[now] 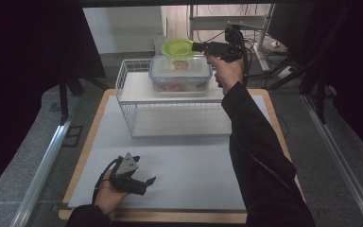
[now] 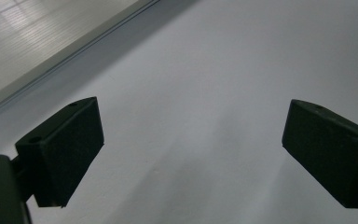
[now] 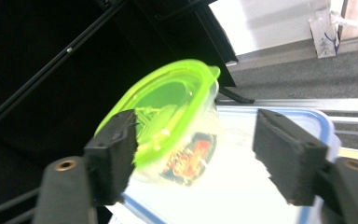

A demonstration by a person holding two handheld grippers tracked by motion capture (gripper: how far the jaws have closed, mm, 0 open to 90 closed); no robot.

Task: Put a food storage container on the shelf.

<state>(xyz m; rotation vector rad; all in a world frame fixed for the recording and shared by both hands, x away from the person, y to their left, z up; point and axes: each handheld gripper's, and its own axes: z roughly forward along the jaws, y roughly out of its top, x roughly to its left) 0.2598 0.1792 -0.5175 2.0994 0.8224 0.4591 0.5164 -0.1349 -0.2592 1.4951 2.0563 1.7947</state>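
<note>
Sitting on the clear rectangular blue-rimmed plastic box [image 1: 180, 73] at twelve o'clock, the small clear cup with a lime-green lid [image 1: 178, 48] lies between the spread jaws of the right gripper [image 3: 193, 156], one pad beside its lid. The box tops a white wire rack [image 1: 137, 90]. The left gripper [image 1: 139, 182], spread, rests at seven o'clock on the white mat [image 1: 189, 170].

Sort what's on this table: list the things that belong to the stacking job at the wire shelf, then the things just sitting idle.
In the job:
- green-lidded tub, resting on the blue-rimmed box
- blue-rimmed box, on top of the wire shelf
- right gripper, jaws apart beside the tub

Idle:
- left gripper, open, low over the white mat
- cables behind the table
</note>
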